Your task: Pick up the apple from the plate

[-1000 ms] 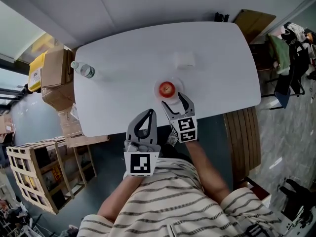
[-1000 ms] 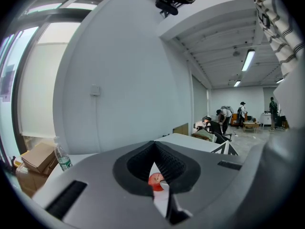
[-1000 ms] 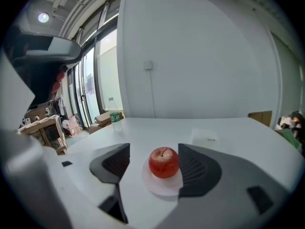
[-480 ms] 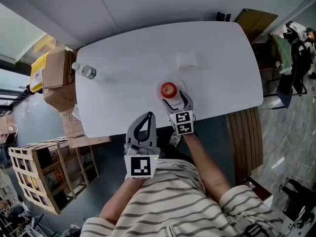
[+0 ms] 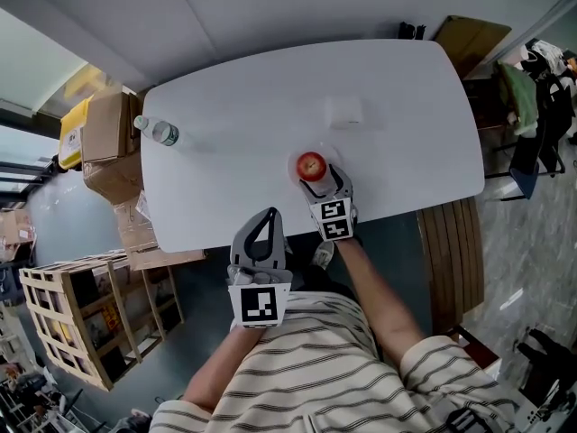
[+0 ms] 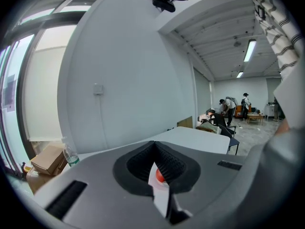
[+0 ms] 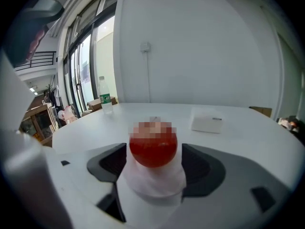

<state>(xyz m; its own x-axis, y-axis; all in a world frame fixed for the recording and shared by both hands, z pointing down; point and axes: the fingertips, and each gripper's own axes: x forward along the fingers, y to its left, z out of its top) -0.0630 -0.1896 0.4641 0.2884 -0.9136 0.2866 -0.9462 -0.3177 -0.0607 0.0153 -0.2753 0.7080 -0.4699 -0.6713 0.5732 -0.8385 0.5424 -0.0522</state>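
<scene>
Table: white, rounded corners (image 5: 243, 115), seen from steeply above.
Apple: red (image 5: 311, 165), sits on a pale plate (image 5: 294, 158) near the table's front edge, right of centre. Its top is under a mosaic patch in the right gripper view.
Right gripper: (image 5: 321, 180) reaches over the front edge to the plate's near side. Jaws stand wide. In its own view the dark pads (image 7: 113, 162) flank the apple on either side with the fruit in the gap between them; no squeeze visible, and I cannot tell if either pad touches the skin.
Left gripper: (image 5: 268, 215) held off the table, in front of the striped shirt (image 5: 297, 368), well apart from the plate. Fingers drawn together, tips meeting; only a thin slit shows between the ribbed pads (image 6: 167, 163), nothing gripped. The apple shows far off through that slit.
Water bottle: clear, green label (image 5: 158, 132), lying at the table's far left corner, well apart from the apple.
White card: small flat rectangle (image 5: 343, 111) beyond the plate, toward the far edge.
Floor, left: cardboard boxes (image 5: 101, 129) beside the table; a wooden crate (image 5: 68, 305) nearer the person.
Floor, right: slatted wooden bench (image 5: 448, 246) just beside the table's right end.
</scene>
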